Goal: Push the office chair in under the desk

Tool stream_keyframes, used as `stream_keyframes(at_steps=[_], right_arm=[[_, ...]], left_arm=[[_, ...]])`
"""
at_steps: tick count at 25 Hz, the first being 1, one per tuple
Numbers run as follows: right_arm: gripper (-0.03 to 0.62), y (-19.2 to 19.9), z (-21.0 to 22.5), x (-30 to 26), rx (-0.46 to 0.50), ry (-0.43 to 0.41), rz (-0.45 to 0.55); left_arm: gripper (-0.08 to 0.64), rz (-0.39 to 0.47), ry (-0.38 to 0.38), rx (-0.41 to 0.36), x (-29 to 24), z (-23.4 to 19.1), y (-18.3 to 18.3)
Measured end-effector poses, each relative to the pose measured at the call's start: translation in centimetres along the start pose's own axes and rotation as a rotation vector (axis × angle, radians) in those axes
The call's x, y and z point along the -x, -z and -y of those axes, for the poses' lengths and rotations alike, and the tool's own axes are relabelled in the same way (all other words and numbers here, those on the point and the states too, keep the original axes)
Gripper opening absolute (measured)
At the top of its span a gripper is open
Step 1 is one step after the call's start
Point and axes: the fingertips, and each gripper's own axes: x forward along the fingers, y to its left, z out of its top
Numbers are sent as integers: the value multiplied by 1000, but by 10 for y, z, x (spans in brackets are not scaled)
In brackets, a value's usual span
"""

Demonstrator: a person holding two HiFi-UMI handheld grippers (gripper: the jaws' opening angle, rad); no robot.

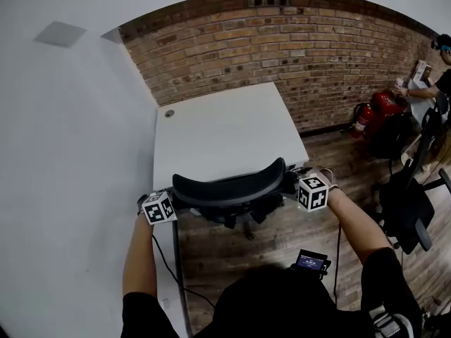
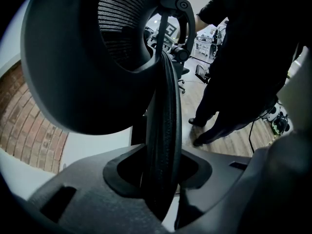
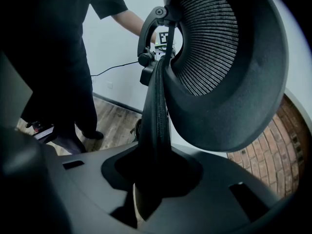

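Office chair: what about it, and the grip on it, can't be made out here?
- Seat and wheels: in the head view, mostly hidden by the backrest and desk; the backrest fills both gripper views.
- Left gripper and right gripper: in the head view, their tips are hidden by the marker cubes and backrest.
- Person at the far right: small, cut off by the edge.
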Motion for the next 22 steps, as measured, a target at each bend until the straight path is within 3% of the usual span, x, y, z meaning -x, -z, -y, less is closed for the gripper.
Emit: stream_keyframes(at_steps=[22], right_arm=[[92,25,41,-5,-6,7,-8]], left_arm=[[150,-18,16,5,-14,-49,-5]])
